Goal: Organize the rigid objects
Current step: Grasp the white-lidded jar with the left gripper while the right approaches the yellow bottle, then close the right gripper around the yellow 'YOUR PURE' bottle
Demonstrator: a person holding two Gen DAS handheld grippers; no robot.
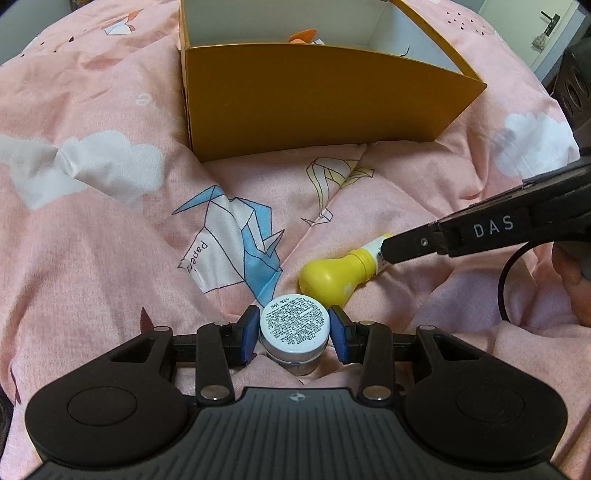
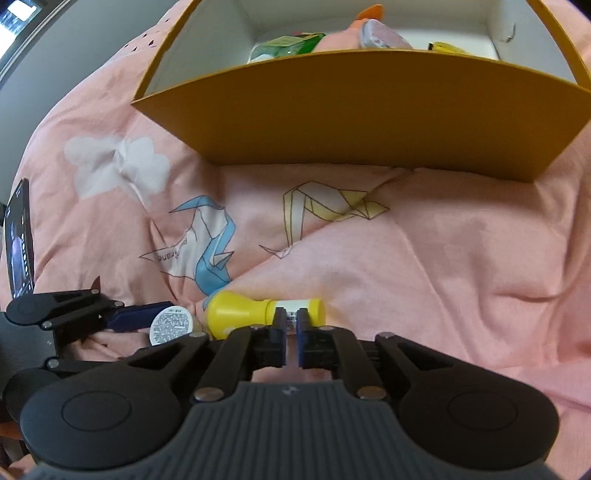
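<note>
Nearest the left wrist camera, the left claw (image 1: pixel 294 334) straddles a small round jar (image 1: pixel 294 329) with a white printed label on top; its blue pads (image 1: pixel 248 334) sit just beside the jar's sides, a thin gap showing on the right, so a firm pinch cannot be confirmed. The jar rests on a pink bedspread (image 1: pixel 92 240) printed with white clouds and folded-paper cranes. Just beyond the jar and touching or nearly touching it lies a yellow bulb-shaped bottle (image 1: pixel 334 278) on its side, its narrow neck pointing right. The right claw (image 2: pixel 291 325) comes in from the right in the left wrist view and is pressed together on that neck: in the right wrist view its blue pads (image 2: pixel 302 334) stand close together, clamping the white-labelled band between the bulb and the yellow cap. In that view the left claw appears at the left edge beside the jar (image 2: pixel 171 325). Farther back on the bedspread stands an open cardboard box (image 2: pixel 351 118), mustard outside and white inside, holding a green packet (image 2: pixel 291 44), a pinkish item with a round lid (image 2: pixel 373 35) and something orange (image 2: pixel 369 11). A phone (image 2: pixel 18 240) with a lit screen stands upright at the far left edge.
</note>
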